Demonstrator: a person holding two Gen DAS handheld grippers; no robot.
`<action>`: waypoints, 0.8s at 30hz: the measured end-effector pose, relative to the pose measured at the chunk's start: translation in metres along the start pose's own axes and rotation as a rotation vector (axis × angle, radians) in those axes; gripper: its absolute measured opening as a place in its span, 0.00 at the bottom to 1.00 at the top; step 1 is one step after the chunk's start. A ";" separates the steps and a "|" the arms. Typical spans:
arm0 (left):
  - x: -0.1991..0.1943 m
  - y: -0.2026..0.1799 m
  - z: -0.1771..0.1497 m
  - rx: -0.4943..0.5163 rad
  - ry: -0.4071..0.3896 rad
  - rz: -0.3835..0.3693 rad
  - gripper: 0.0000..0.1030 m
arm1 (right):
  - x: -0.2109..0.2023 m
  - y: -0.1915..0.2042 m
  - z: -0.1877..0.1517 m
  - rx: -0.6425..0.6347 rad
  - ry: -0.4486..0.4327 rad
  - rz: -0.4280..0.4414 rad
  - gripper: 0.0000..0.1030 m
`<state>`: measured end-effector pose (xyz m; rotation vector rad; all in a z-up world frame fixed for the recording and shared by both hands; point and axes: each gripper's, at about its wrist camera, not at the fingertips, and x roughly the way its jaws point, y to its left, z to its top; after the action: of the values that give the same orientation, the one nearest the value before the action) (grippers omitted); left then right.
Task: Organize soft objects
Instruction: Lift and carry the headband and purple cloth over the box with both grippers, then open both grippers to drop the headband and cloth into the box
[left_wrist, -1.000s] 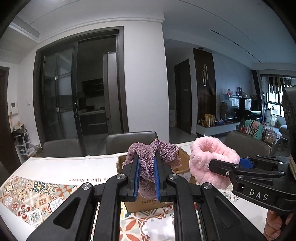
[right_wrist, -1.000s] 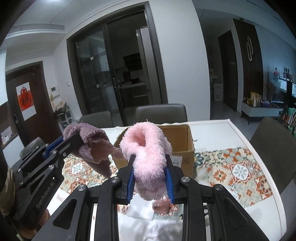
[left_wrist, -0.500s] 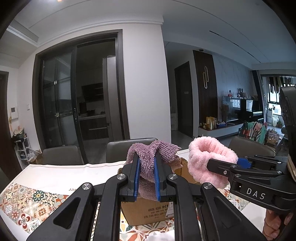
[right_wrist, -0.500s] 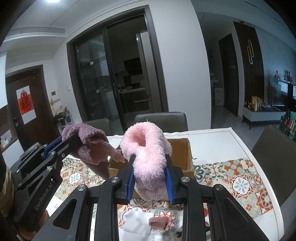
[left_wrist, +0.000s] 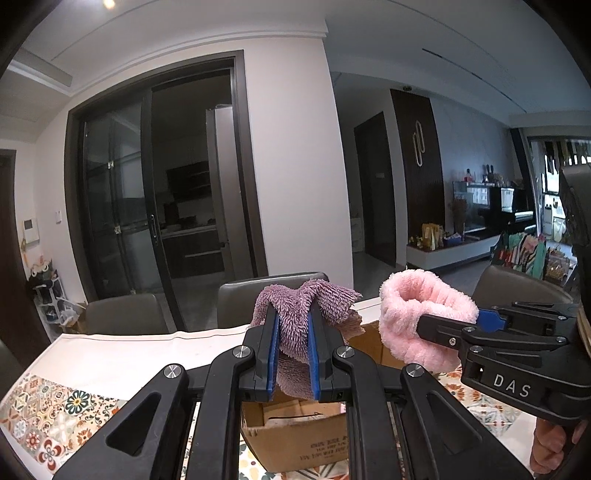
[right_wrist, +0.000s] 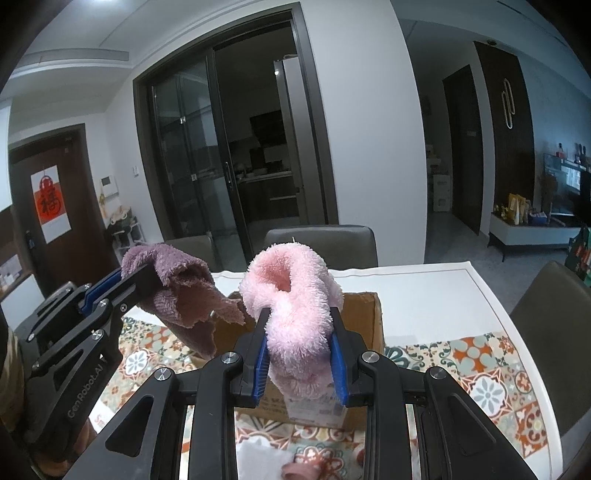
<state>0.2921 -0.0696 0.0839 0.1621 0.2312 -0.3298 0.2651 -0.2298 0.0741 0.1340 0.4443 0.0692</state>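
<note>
Grippers side by side above the table, each with a soft catch! The left gripper (left_wrist: 291, 350) has its blue-padded black jaws pinched tight on a shaggy mauve-purple cloth (left_wrist: 306, 306), which bunches over the fingertips and droops below them. Just to its right, the right gripper (right_wrist: 298, 354) squeezes a fluffy pink plush roll (right_wrist: 291, 295), the fleece bulging up and curling above the pads. Both bundles hang in the air, near each other but apart, over an open brown cardboard box (right_wrist: 364, 317) sitting on the white table with its patterned floral tile cloth (right_wrist: 480, 376). On that cloth in front of the box lie a white piece (right_wrist: 258, 458) and a small pink item (right_wrist: 301, 470). Grey chairs (right_wrist: 321, 243) line the far edge.
</note>
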 end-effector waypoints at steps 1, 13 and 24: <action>0.007 -0.001 -0.001 0.003 0.012 0.001 0.15 | 0.005 -0.002 0.001 0.001 0.005 0.001 0.29; 0.070 -0.003 -0.016 -0.001 0.130 -0.002 0.15 | 0.066 -0.013 0.009 -0.003 0.085 -0.005 0.29; 0.104 -0.009 -0.041 -0.007 0.263 -0.007 0.16 | 0.110 -0.021 -0.009 -0.018 0.192 -0.022 0.29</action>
<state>0.3764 -0.1011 0.0180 0.1982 0.4934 -0.3145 0.3607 -0.2386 0.0166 0.1055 0.6364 0.0643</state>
